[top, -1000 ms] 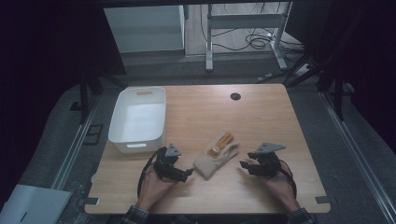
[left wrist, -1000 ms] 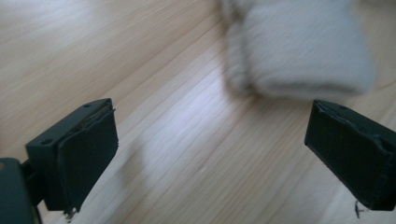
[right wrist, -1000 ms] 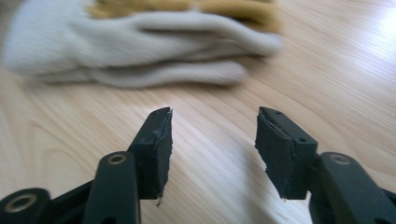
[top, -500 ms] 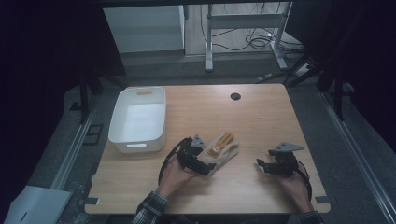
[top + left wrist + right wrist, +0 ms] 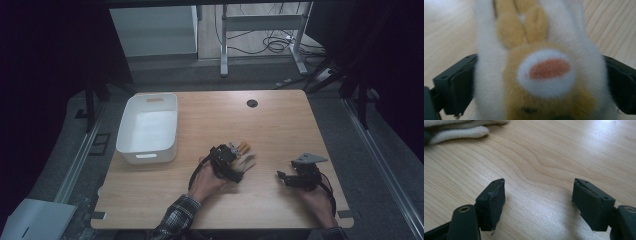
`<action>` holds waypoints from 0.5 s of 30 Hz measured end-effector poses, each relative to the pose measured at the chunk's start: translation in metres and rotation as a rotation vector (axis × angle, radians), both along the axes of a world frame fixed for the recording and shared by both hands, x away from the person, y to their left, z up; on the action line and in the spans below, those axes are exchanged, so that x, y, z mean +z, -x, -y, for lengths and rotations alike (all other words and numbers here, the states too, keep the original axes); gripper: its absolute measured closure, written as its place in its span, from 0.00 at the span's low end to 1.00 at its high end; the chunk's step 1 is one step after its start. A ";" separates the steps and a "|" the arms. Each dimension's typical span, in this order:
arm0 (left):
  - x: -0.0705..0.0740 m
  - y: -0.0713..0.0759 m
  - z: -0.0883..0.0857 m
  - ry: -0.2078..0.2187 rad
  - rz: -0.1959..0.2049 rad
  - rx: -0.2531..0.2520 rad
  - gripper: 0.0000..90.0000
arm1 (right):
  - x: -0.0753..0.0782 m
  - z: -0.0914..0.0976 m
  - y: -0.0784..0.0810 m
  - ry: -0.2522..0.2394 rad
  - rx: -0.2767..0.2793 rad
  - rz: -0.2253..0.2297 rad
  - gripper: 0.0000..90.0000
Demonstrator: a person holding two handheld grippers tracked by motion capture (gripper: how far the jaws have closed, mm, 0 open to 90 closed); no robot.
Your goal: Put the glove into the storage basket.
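A white and tan plush toy (image 5: 541,72) with an orange patch lies on the wooden table (image 5: 280,125) near its middle front. My left gripper (image 5: 539,82) has its jaws on either side of the toy; the fur brushes both pads but is not squeezed. In the high view this left gripper (image 5: 239,168) covers most of the plush toy (image 5: 246,159). My right gripper (image 5: 539,200) rests low over bare wood to the right. Its jaws have just been opening and stand wide with nothing between them. The toy's white edge (image 5: 461,130) lies beyond it.
A white plastic bin (image 5: 147,150) stands at the table's left. A dark cable hole (image 5: 252,103) sits near the far edge. Bare wood stretches between the toy and my right gripper (image 5: 283,177).
My left gripper has slid right from the table's left front onto the plush toy. My right gripper has drawn back to the right, away from the toy, and opened wider.
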State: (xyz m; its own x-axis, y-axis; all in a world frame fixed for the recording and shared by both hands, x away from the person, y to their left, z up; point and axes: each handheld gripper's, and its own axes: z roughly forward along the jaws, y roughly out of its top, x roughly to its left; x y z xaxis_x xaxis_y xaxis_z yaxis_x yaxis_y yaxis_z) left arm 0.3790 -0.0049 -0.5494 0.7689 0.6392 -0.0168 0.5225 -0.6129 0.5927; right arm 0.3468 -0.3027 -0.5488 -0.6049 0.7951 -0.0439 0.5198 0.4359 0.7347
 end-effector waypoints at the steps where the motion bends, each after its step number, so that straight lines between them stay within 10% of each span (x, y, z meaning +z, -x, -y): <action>1: 0.000 0.000 -0.001 0.006 0.000 0.006 0.06 | 0.000 0.000 0.000 0.000 0.001 0.000 0.30; 15: 0.009 0.005 -0.013 0.061 -0.031 0.010 0.59 | 0.000 0.000 0.000 0.001 0.002 0.000 0.29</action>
State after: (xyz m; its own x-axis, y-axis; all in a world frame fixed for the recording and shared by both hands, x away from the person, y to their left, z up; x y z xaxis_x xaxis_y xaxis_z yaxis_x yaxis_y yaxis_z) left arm 0.3744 0.0083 -0.5402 0.7612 0.6437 -0.0792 0.5468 -0.5712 0.6122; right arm 0.3467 -0.3026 -0.5489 -0.6061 0.7941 -0.0445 0.5192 0.4375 0.7342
